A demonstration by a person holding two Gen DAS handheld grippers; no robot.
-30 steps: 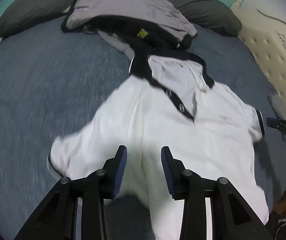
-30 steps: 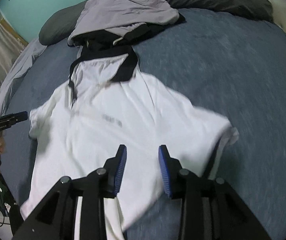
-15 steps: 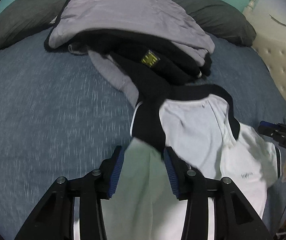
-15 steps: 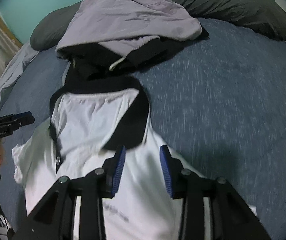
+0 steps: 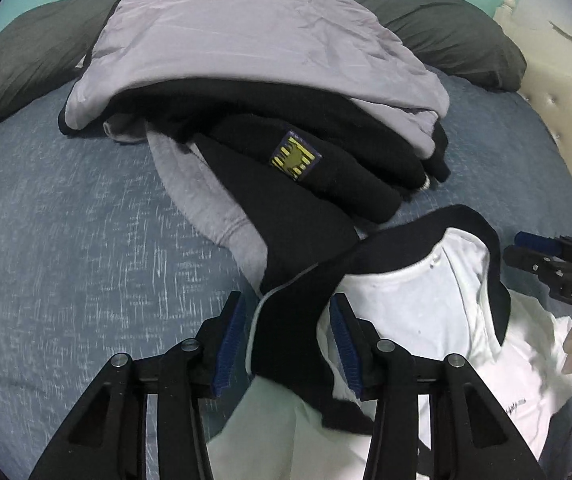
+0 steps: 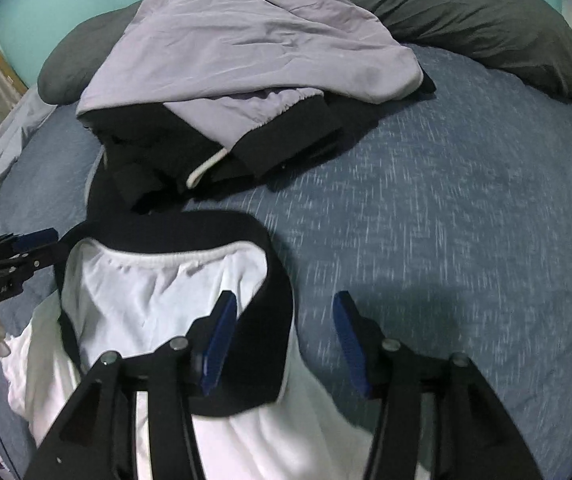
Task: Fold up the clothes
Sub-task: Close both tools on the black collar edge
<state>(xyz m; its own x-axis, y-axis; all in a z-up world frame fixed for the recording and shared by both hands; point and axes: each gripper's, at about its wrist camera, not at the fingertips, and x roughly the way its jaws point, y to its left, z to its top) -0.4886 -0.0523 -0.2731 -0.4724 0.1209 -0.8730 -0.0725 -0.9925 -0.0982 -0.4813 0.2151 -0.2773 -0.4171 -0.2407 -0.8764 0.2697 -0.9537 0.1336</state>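
The white shirt (image 5: 426,320) with its black collar (image 5: 294,320) lay on the blue bed (image 5: 66,240) in the lower right of the left wrist view, and the left claw (image 5: 288,342) stood spread with the collar between its blue pads, though whether they pressed on it could not be told. In the right wrist view the right claw (image 6: 282,344) was opening at the lower centre, its left pad over the collar's edge and its right pad over bare bedding. Just beyond the collar, toward the top of both views, a pile of black clothes (image 5: 326,168) under a grey jacket (image 5: 246,40) crowded the space in front of the dark pillows (image 6: 466,12).
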